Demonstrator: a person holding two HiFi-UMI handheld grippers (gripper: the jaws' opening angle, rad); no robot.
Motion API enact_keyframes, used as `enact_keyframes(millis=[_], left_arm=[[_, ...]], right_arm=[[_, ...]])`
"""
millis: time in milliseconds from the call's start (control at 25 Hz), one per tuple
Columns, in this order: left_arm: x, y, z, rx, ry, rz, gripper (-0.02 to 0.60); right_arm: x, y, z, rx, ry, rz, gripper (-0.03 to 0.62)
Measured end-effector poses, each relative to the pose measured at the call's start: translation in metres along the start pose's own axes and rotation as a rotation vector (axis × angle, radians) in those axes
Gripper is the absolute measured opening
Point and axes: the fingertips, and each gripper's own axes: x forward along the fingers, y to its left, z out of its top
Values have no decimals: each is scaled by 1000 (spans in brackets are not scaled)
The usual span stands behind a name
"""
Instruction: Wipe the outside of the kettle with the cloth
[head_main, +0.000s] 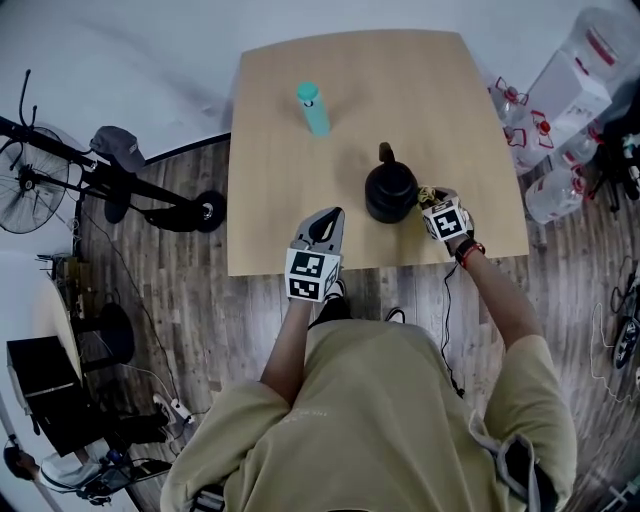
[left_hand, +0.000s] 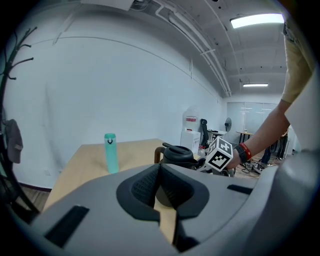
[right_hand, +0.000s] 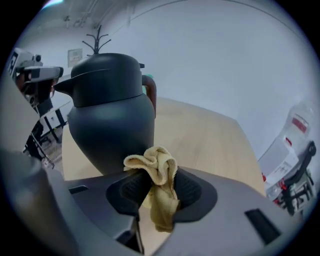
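A black kettle (head_main: 390, 190) with a brown handle stands upright on the wooden table (head_main: 290, 180), right of centre. My right gripper (head_main: 431, 202) is at the kettle's right side, shut on a bunched yellow cloth (head_main: 424, 192). In the right gripper view the cloth (right_hand: 157, 177) sticks up between the jaws of the right gripper (right_hand: 156, 189), just short of the kettle's belly (right_hand: 110, 120); I cannot tell if it touches. My left gripper (head_main: 327, 218) hovers over the front edge, left of the kettle. In its own view the left gripper (left_hand: 159, 172) is shut with nothing in it, and the kettle (left_hand: 177, 151) is beyond.
A teal bottle (head_main: 312, 108) stands upright at the back of the table, left of the kettle. Large water jugs (head_main: 575, 85) crowd the floor off the table's right edge. A fan (head_main: 20, 190) and a wheeled stand (head_main: 150, 190) are on the left.
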Motion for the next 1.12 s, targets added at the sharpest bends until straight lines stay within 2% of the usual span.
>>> enact_keyframes(millis=[120, 200, 440, 560, 680, 960, 1120], left_arm=[[-4, 6, -2, -4, 7, 14, 25], [-7, 9, -4, -6, 11, 20, 25], [-13, 12, -7, -12, 9, 20, 25], [-13, 10, -7, -15, 0, 9, 25], [-12, 7, -12, -17, -3, -7, 25], [-14, 8, -13, -22, -15, -40, 25], [-20, 22, -13, -33, -26, -41, 25]], right_arm=[[5, -2, 17, -130, -9, -13, 144], [9, -3, 22, -179, -11, -17, 143], [6, -6, 15, -79, -35, -24, 144], [-5, -7, -2, 19, -36, -40, 146], [-17, 8, -23, 172, -25, -9, 146], [-38, 95, -43, 547, -3, 130, 147], [-30, 145, -27, 650, -28, 193, 149]])
